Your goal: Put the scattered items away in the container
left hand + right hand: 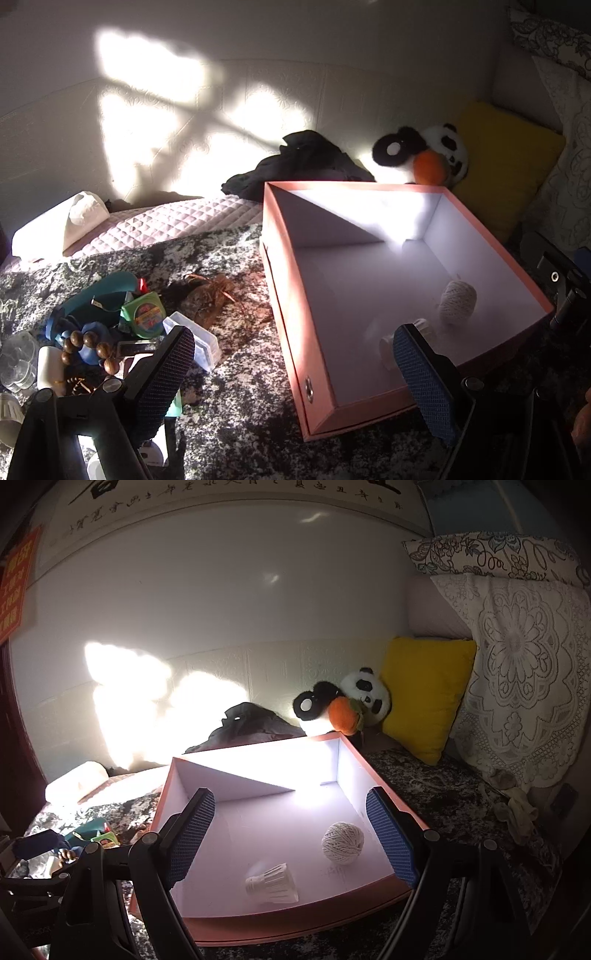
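Note:
A pink box (284, 295) with a white inside stands on the mottled bedspread; it also shows in the right wrist view (162, 805). In it lie a ball of white twine (458, 301) (342, 842) and a white light bulb (273, 882) (406, 338), blurred. My left gripper (291, 369) is open and empty above the box's near left corner. My right gripper (291, 834) is open and empty over the box. The scattered pile lies left of the box: a green tape measure (146, 314), wooden beads (88, 345), a clear plastic case (195, 339), a teal object (99, 295), a brown pouch (207, 295).
A panda plush (343, 709) with an orange part, a yellow cushion (424, 698) and dark clothing (295, 166) lie behind the box. A tissue pack (59, 225) sits far left on a quilted pad. Lace-covered pillows (517, 672) stand at the right.

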The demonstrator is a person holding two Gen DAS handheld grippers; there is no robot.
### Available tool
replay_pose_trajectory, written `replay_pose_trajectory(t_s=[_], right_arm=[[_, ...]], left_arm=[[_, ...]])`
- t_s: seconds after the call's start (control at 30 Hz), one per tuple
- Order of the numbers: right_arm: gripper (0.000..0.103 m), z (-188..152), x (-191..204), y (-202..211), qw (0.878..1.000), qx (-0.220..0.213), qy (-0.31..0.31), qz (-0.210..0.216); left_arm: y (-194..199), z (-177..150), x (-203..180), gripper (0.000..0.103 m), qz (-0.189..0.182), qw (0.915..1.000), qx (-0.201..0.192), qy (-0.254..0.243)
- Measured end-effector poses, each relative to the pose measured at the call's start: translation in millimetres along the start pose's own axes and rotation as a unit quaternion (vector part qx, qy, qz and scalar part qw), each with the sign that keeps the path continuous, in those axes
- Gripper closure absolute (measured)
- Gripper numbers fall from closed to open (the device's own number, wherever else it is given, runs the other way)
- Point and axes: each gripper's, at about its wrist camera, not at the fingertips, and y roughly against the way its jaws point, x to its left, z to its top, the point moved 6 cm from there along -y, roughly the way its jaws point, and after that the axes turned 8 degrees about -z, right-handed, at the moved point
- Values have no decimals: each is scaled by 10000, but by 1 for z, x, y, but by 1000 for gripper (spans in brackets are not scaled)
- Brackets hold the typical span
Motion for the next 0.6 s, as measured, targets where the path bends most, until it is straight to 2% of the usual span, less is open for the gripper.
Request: replay_pose_trajectory(t_s=[0.2, 0.3, 0.47, 0.6], right_arm=[[16, -18, 57, 53, 9976, -147, 426, 532], [16, -40, 87, 75, 9946, -145, 686, 760], [16, -89, 140, 96, 9856, 170, 1121, 1258], [16, -129, 188, 99, 9717, 484, 1547, 1717]], left_arm=[[46, -54, 62, 9, 401, 9990, 12, 215], [61, -85, 102, 9, 632, 9970, 122, 437], [80, -123, 157, 9, 791, 9923, 251, 922], [86, -142, 178, 9, 935, 9908, 329, 919]])
